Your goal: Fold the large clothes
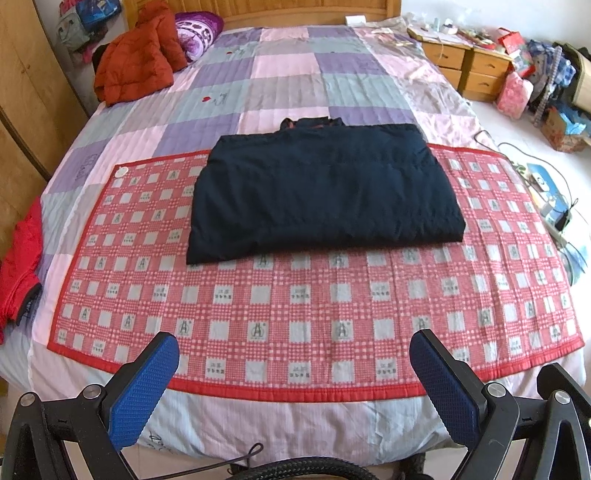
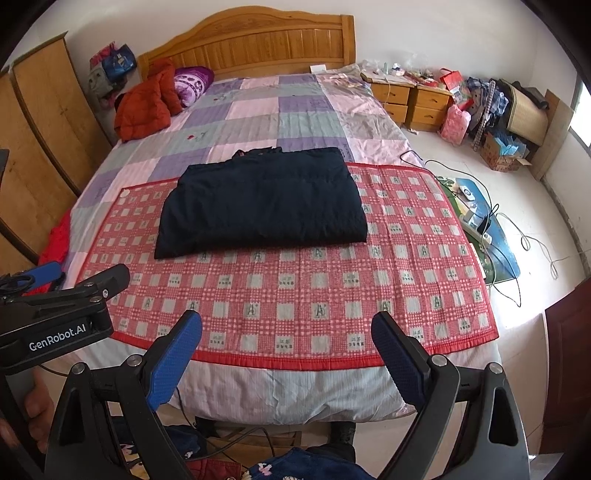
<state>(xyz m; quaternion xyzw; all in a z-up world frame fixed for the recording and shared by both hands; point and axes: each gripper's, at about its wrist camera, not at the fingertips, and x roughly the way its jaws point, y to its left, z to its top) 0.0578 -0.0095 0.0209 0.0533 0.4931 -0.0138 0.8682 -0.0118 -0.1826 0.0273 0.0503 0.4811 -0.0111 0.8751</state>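
A dark navy garment [image 1: 325, 192] lies folded into a flat rectangle on a red checked mat [image 1: 295, 295] on the bed; it also shows in the right wrist view [image 2: 262, 199]. Its collar points toward the headboard. My left gripper [image 1: 293, 354] is open and empty, held back over the near edge of the mat. My right gripper [image 2: 286, 332] is open and empty, also back at the near bed edge. The left gripper's body [image 2: 55, 314] shows at the left of the right wrist view.
An orange-red jacket [image 1: 136, 62] and a purple pillow [image 1: 195, 29] lie near the wooden headboard [image 2: 251, 40]. A red garment [image 1: 18, 266] hangs at the bed's left edge. Wooden nightstands [image 2: 410, 99], bags, boxes and cables crowd the floor on the right. A wardrobe [image 2: 40, 147] stands left.
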